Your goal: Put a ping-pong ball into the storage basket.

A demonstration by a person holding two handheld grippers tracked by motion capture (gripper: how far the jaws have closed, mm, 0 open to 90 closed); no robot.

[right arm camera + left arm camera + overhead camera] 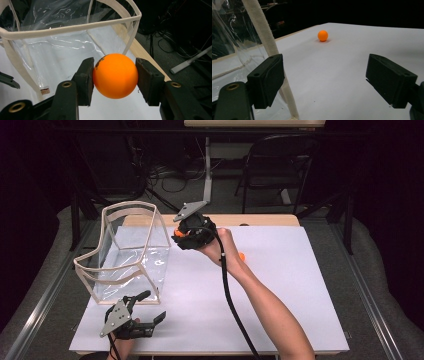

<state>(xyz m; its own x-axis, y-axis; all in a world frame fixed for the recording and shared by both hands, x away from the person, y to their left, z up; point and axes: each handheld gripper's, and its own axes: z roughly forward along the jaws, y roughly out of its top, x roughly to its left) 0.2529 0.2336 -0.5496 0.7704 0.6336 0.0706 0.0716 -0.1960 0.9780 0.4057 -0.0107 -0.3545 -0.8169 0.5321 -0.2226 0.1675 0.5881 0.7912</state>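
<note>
- White table [280,285], dark room behind; clear bag [131,251] w/ cream trim stands at left.
- R gripper [115,75]: jaws clamped on orange ball [115,75], held off the table just right of bag's far corner; bag mouth lies ahead and to its left.
- L gripper [145,312]: jaws wide, nothing between, by bag's near corner.
- L gripper view shows second ball [322,35] resting on table; high view has it mostly hidden behind R hand.
</note>
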